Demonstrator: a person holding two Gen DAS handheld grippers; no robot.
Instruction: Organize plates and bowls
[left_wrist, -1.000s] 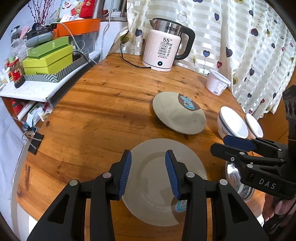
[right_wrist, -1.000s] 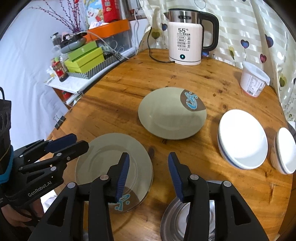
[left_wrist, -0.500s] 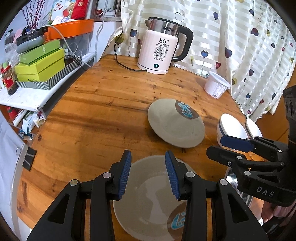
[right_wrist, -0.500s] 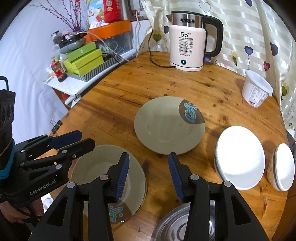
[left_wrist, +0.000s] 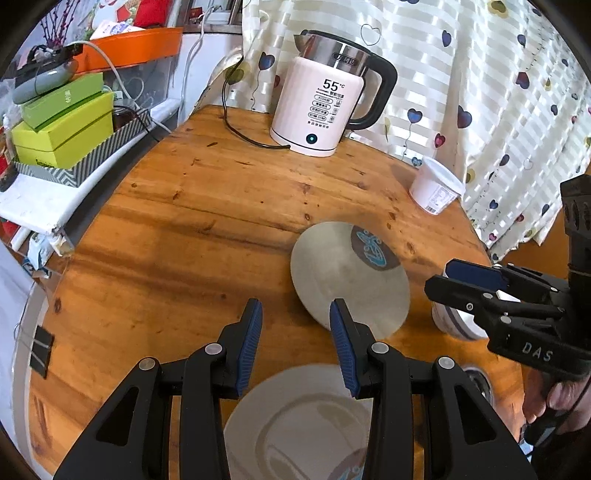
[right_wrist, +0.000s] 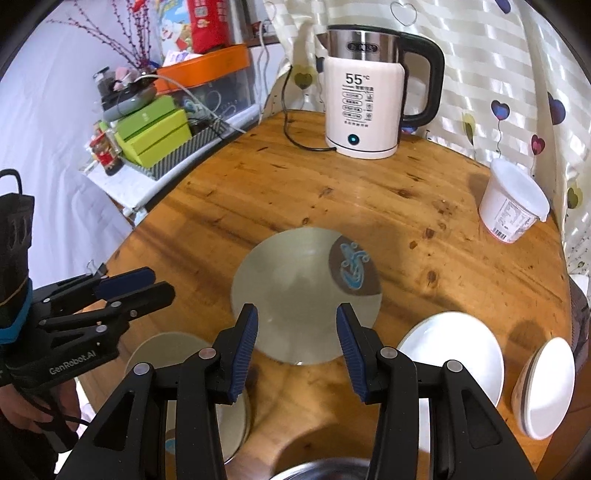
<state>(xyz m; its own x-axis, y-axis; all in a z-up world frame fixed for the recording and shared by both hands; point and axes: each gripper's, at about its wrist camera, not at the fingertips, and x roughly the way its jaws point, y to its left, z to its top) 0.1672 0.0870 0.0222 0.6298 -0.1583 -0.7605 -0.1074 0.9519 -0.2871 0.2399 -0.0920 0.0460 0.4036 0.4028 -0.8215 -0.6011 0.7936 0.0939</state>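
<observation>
A grey-green plate with a blue fish mark (right_wrist: 295, 295) lies in the middle of the round wooden table (right_wrist: 332, 206); it also shows in the left wrist view (left_wrist: 347, 273). A second such plate (left_wrist: 303, 424) lies near the front edge, under my left gripper (left_wrist: 295, 339), which is open and empty. In the right wrist view this plate (right_wrist: 166, 350) is at lower left. My right gripper (right_wrist: 295, 343) is open and empty over the near rim of the middle plate. A large white bowl (right_wrist: 454, 350) and a smaller white bowl (right_wrist: 546, 387) sit at the right. A steel bowl (right_wrist: 321, 470) peeks in below.
An electric kettle (left_wrist: 325, 107) with its cord stands at the table's far side. A white lidded tub (right_wrist: 513, 201) stands at the far right by the curtain. A side shelf with green boxes (left_wrist: 62, 125) is off the table's left edge.
Both grippers have drawn back and risen, so the plates slid lower in each view. The near plate now lies mostly under the left gripper. Both grippers stayed open.
</observation>
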